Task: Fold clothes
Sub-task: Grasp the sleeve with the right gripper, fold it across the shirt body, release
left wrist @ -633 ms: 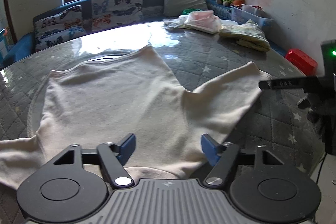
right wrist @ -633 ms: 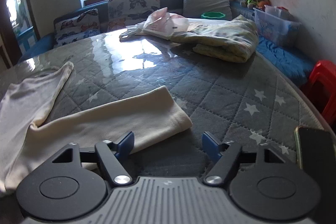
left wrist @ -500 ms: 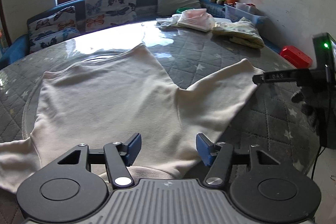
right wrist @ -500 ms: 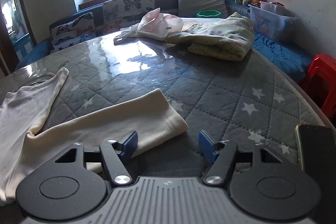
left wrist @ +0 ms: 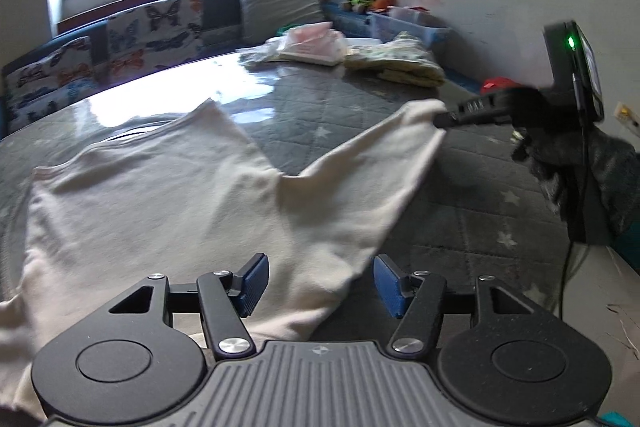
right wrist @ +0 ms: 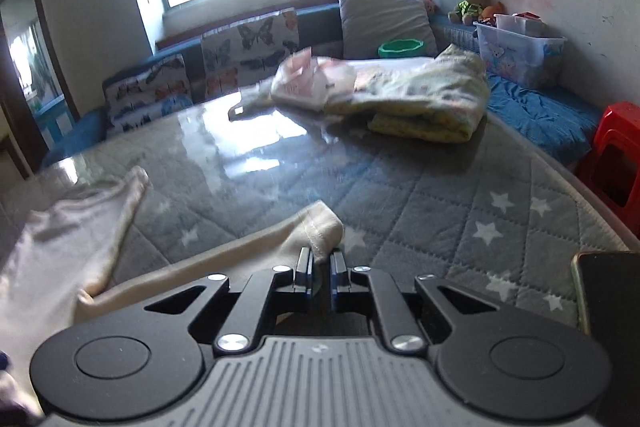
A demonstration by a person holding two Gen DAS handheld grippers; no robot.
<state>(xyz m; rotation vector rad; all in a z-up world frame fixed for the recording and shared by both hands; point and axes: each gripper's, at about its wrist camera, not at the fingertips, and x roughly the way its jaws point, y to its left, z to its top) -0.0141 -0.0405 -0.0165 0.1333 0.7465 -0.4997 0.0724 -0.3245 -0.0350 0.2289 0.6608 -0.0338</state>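
Note:
A cream long-sleeved shirt (left wrist: 160, 203) lies spread on the grey quilted table (left wrist: 360, 115). My left gripper (left wrist: 318, 281) is open just above the shirt's near edge, with cloth between and below its blue pads. My right gripper (right wrist: 319, 273) is shut on the cuff of the shirt's right sleeve (right wrist: 320, 227). In the left wrist view the right gripper (left wrist: 444, 117) holds the sleeve end lifted off the table. The shirt's body also shows at the left of the right wrist view (right wrist: 68, 239).
A pile of folded yellow and pink clothes (right wrist: 400, 99) sits at the table's far side. A red stool (right wrist: 616, 163) stands beyond the right edge. A phone (right wrist: 608, 291) is at the near right. A sofa with butterfly cushions (right wrist: 248, 43) runs along the back.
My right gripper has closed on the sleeve cuff and lifted it. My left gripper stayed open and moved slightly to the right over the shirt's near edge.

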